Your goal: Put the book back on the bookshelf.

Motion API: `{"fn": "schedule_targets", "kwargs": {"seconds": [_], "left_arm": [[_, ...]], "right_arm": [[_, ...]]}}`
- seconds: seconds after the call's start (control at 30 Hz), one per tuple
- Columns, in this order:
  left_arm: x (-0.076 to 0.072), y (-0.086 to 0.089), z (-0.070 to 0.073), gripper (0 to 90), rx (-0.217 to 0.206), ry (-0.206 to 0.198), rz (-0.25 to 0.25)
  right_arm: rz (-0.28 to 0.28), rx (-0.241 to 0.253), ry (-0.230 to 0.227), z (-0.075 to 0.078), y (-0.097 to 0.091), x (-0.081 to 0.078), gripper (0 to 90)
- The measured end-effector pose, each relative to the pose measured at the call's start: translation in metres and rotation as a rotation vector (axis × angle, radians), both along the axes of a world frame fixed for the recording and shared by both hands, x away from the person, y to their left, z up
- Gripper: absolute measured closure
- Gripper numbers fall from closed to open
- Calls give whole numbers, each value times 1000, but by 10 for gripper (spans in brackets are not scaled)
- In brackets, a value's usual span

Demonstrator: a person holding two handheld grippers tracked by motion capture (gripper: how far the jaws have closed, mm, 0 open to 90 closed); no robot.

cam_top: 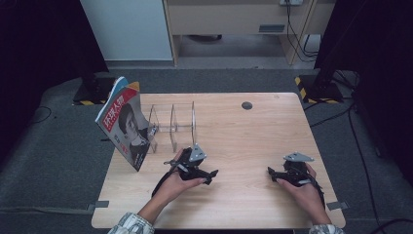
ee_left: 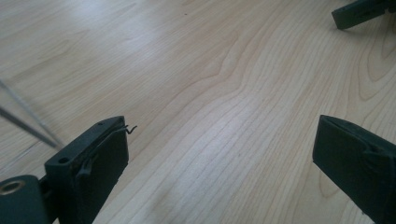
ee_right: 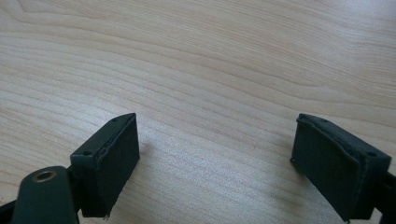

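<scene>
while both pairs of fingers stood spread wide with nothing between them, only bare wood showed in the gap: the left gripper (ee_left: 219, 158) looked along pale grain, with a thin clear edge of the acrylic rack (ee_left: 28, 123) at its far left and a dark tip of the other gripper at the upper right, and the right gripper (ee_right: 217, 163) looked down on plain tabletop (ee_right: 210, 60). in the high view the left gripper (cam_top: 210, 174) lay low in the person's hand near the middle of the tabletop (cam_top: 253, 131), pointing right, and the right gripper (cam_top: 272, 171) sat near the right edge, pointing left, the two well apart. the nearest things were the clear acrylic rack (cam_top: 173, 122) just behind the left hand and the magazine (cam_top: 125, 127), which stood tilted at the rack's left end, leaning on it and overhanging the tabletop's left edge. that magazine looked the likeliest trouble: it seemed poorly balanced, so a nudge to the light rack from the left hand or its trailing cable could have tipped it off the edge. a one-sided pinch on its limp cover might also have let the pages fan or sag out of the fingers. the rack's see-through walls were hard to read and could have been clipped on the way in.
</scene>
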State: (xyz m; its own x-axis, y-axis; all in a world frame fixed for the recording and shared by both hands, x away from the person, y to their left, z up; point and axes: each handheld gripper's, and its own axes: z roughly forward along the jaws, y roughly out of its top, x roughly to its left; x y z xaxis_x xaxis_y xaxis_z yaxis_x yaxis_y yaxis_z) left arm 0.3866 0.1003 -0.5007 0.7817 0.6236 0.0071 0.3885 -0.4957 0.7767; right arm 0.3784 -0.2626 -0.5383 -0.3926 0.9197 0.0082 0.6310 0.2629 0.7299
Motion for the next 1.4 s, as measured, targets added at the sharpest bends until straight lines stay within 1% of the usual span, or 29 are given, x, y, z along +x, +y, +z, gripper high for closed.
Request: {"fn": "schedule_targets", "kwargs": {"seconds": [0.17, 0.27, 0.33, 0.43, 0.53, 0.63, 0.67, 0.77, 1.07, 1.2, 1.27, 1.33, 1.4], "left_arm": [[-1, -10, -6, 31, 20, 9, -22], [-1, -15, -9, 31, 27, 14, -23], [0, -17, -10, 34, 22, 18, -13], [0, -22, -12, 35, 18, 23, -15], [-1, -25, -15, 34, 33, 25, -20], [0, -30, -20, 33, 53, 38, -27], [1, -31, -21, 33, 51, 44, -24], [3, -36, -23, 34, 50, 44, -20], [10, -42, -32, 35, 61, 48, 3], [11, -42, -35, 35, 90, 48, -2], [12, -42, -36, 32, 84, 53, 4], [12, -42, -36, 31, 84, 49, 11], [12, -41, -36, 31, 87, 56, 11]], "right_arm": [[0, 0, 1, 0, 0, 0, 152], [0, 0, 0, 0, 0, 0, 152], [0, 1, 1, 0, 0, 0, 151], [0, 1, 2, 0, 0, 0, 149], [-1, -3, 1, 0, 1, 0, 143], [-2, -3, 1, 0, 1, 0, 141], [-1, -3, 0, 0, 1, 0, 141], [-1, -3, 2, 0, 1, 0, 140], [2, -3, 4, 0, 2, 0, 135], [0, -3, 5, 0, 2, 0, 135], [1, -3, 4, 0, 2, 0, 134], [3, -5, 5, 0, 2, 0, 133], [1, -5, 4, 0, 2, 1, 132]]}}
